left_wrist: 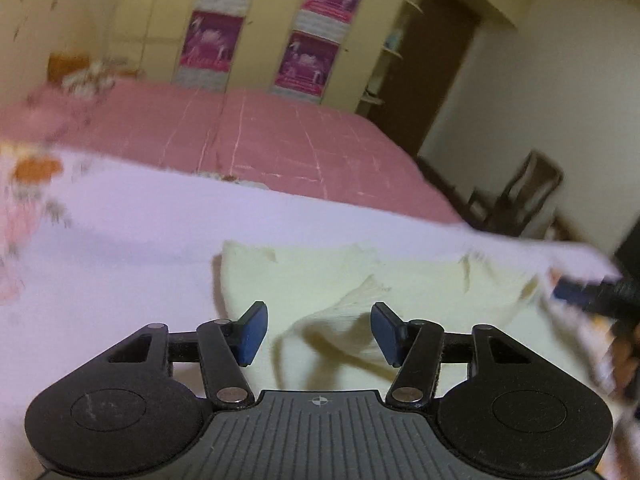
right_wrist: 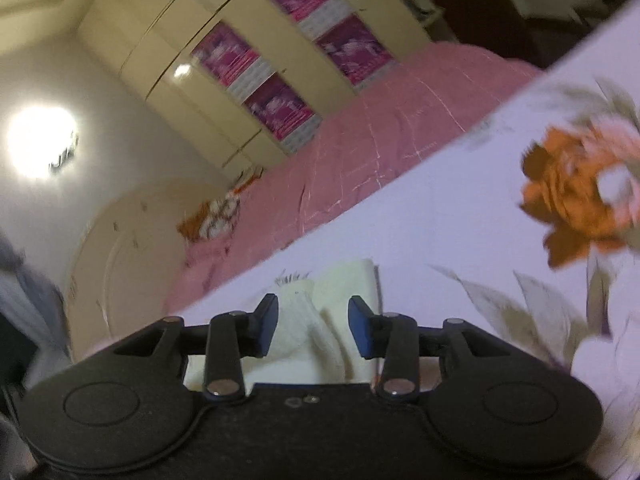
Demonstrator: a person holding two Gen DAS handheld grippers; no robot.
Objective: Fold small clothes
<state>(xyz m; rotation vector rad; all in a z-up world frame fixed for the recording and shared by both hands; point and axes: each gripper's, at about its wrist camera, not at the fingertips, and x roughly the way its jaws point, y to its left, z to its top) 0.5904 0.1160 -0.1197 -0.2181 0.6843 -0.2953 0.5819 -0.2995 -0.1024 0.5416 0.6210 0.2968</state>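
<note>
Cream garment [left_wrist: 400, 280] lying on the white floral sheet [left_wrist: 120, 260] near its far edge, doubled over at least once, with a loose flap raised toward the near side. Judged partway through: one fold laid, edges uneven, more folding and smoothing probably left. Left gripper [left_wrist: 316, 332] just over the cloth, jaws spread, nothing pinched. Right gripper [right_wrist: 313, 330] at the garment's end, jaws parted, a ridge of cloth standing between the pads but not visibly squeezed. Beyond the sheet's far edge, a pink bedspread [left_wrist: 280, 140]; behind it a cream wardrobe [left_wrist: 160, 20] with magenta panels, a dark doorway, a wooden chair [left_wrist: 528, 192].
</note>
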